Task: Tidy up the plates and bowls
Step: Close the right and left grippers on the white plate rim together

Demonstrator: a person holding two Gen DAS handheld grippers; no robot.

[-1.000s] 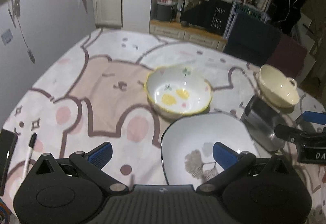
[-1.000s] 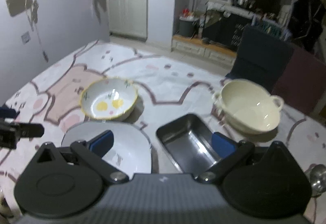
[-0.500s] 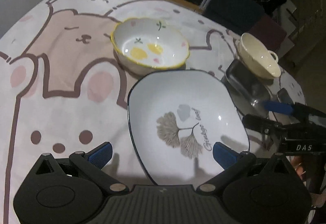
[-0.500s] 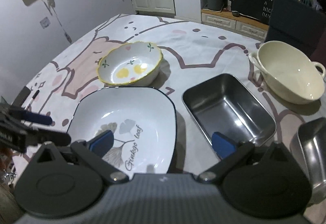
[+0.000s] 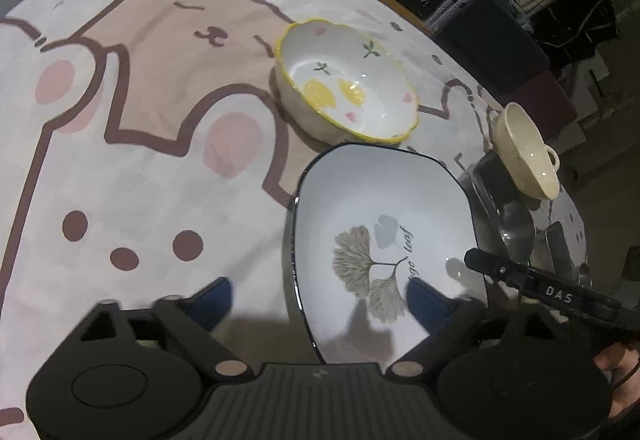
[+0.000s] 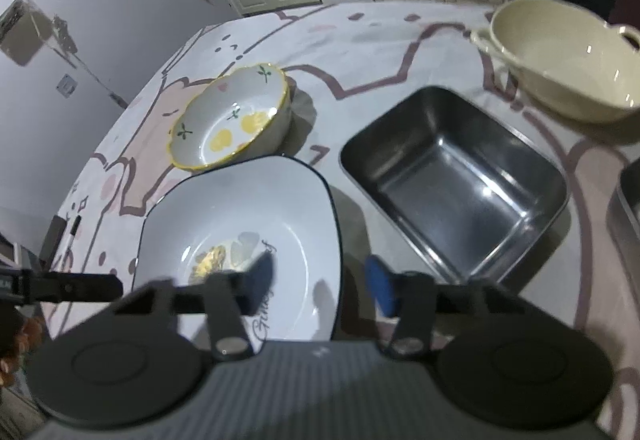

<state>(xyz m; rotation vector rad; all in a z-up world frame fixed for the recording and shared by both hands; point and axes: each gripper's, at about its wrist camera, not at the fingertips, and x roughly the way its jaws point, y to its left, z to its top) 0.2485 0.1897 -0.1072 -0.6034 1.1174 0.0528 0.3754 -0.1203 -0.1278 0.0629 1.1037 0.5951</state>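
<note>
A white square plate with a dark rim and a ginkgo leaf print point(image 5: 384, 216) point(image 6: 240, 236) lies on the bear-print tablecloth. Behind it stands a white bowl with a yellow rim point(image 5: 346, 82) point(image 6: 232, 120). A cream bowl with handles point(image 5: 524, 152) point(image 6: 564, 60) stands at the right. My left gripper point(image 5: 320, 300) is open, its jaws straddling the plate's near left rim. My right gripper point(image 6: 322, 280) is partly closed around the plate's right rim, one finger over the plate, one outside; contact is unclear.
A steel rectangular tray point(image 6: 456, 180) point(image 5: 504, 200) sits right of the plate, a second steel container point(image 6: 628, 208) at the far right edge. A black pen point(image 6: 74, 228) lies near the table's left edge. Cabinets and dark chairs stand beyond the table.
Both grippers have dropped and moved in on the plate. The right gripper's jaws have narrowed around the plate's right rim. The left gripper now straddles the left rim.
</note>
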